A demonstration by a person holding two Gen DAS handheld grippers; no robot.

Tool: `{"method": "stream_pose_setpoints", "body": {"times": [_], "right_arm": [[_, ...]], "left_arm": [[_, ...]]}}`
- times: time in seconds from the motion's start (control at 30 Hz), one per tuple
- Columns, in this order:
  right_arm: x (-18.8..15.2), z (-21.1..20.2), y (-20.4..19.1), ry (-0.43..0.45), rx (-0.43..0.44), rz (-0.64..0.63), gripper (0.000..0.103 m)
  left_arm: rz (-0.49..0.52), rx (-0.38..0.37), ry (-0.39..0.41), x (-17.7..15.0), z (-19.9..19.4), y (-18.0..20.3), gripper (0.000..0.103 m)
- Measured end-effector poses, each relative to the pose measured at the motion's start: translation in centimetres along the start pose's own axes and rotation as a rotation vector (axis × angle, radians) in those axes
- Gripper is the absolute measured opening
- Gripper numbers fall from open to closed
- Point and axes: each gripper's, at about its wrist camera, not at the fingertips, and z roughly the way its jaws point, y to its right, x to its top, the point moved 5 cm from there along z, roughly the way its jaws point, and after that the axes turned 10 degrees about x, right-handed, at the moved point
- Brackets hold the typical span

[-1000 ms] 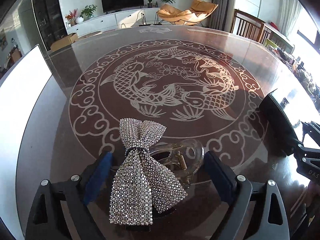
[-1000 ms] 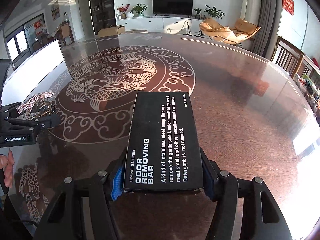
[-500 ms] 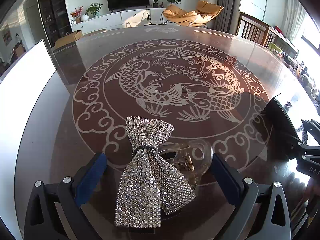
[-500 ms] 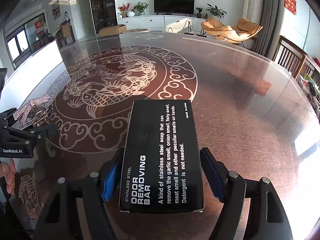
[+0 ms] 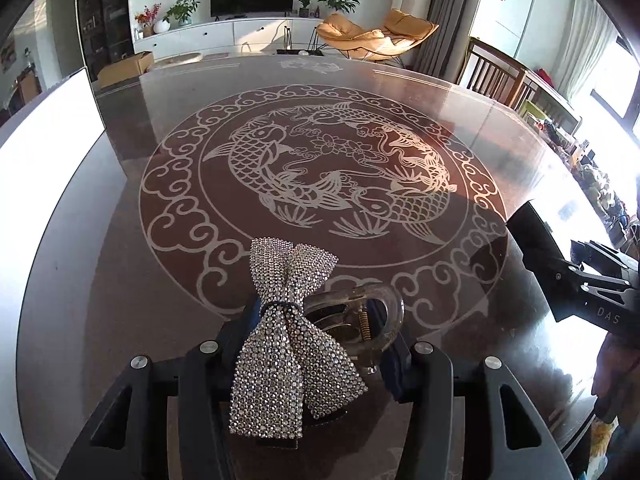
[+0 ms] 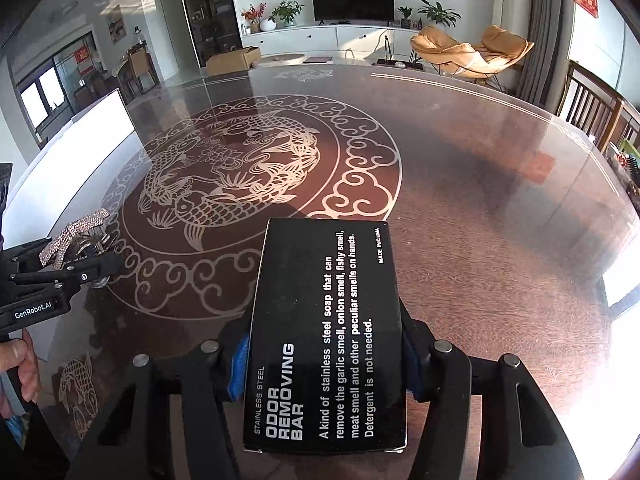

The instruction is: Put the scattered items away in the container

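My left gripper (image 5: pixel 320 332) is shut on a clear plastic hair clip with a rhinestone bow (image 5: pixel 288 344), held above the round glass-topped table (image 5: pixel 120 280). My right gripper (image 6: pixel 324 360) is shut on a black box printed "odor removing bar" (image 6: pixel 326 332), its long sides between the blue pads. In the right wrist view the left gripper (image 6: pixel 60 276) with the bow (image 6: pixel 74 234) is at the far left. In the left wrist view the black box (image 5: pixel 532 236) and right gripper (image 5: pixel 592 296) are at the right edge. A white container (image 5: pixel 44 128) stands at the table's left.
The table carries an etched koi fish medallion (image 5: pixel 320 184). Wooden chairs (image 6: pixel 592 108) stand at the right side. A person's fingers (image 6: pixel 20 356) hold the left gripper's handle. A TV, cabinet and an orange lounge chair (image 6: pixel 472 52) are far behind.
Both grippers closed: the left one onto the bow hair clip, the right one onto the black box. Both views shifted slightly back from the table.
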Motion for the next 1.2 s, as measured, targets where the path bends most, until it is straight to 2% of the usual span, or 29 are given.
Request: {"method": "stream_pose_setpoints", "body": {"times": [0.07,0.2,0.37,0.47,0.63,0.8,0.9,1.0,1.1,1.2], "right_arm": [[-0.3,-0.9,-1.1,0.020,0.028,-0.006,0.058],[-0.9,-1.1,-4.1,0.006,0.075,-0.044,0.058],[0.6,-0.5,-10.2,0.003,0.176,-0.108,0.058],[3.0,-0.6,-15.7,0.024,0.256,-0.174,0.058],[8.8,-1.1,-27.0,0.072,0.414,-0.299,0.058],[13.5,-0.7,-38.8,0.083,0.544,-0.424,0.058],[14.2,0.8,-45.4,0.060,0.599,-0.500,0.058],[13.6,3.9,-50.6,0.007,0.620,-0.552,0.058],[11.9,7.7,-54.2,-0.073,0.617,-0.602,0.058],[10.3,11.4,-56.0,-0.140,0.574,-0.648,0.059]], "left_arm": [[-0.011,-0.010,0.000,-0.9,-0.8,0.1,0.051],[-0.024,-0.024,-0.013,-2.5,-2.4,-0.2,0.051],[-0.078,-0.014,0.047,-1.2,-7.3,-4.4,0.051],[-0.110,0.026,0.105,0.4,-11.4,-9.2,0.051],[-0.196,0.159,0.147,2.5,-16.6,-20.2,0.051],[-0.318,0.312,0.140,1.4,-19.3,-31.1,0.051],[-0.402,0.365,0.100,-1.0,-19.2,-36.5,0.051],[-0.475,0.385,0.034,-3.4,-17.4,-40.4,0.051],[-0.524,0.380,-0.034,-5.4,-14.7,-42.4,0.051],[-0.546,0.372,-0.087,-6.7,-12.6,-43.1,0.051]]}}
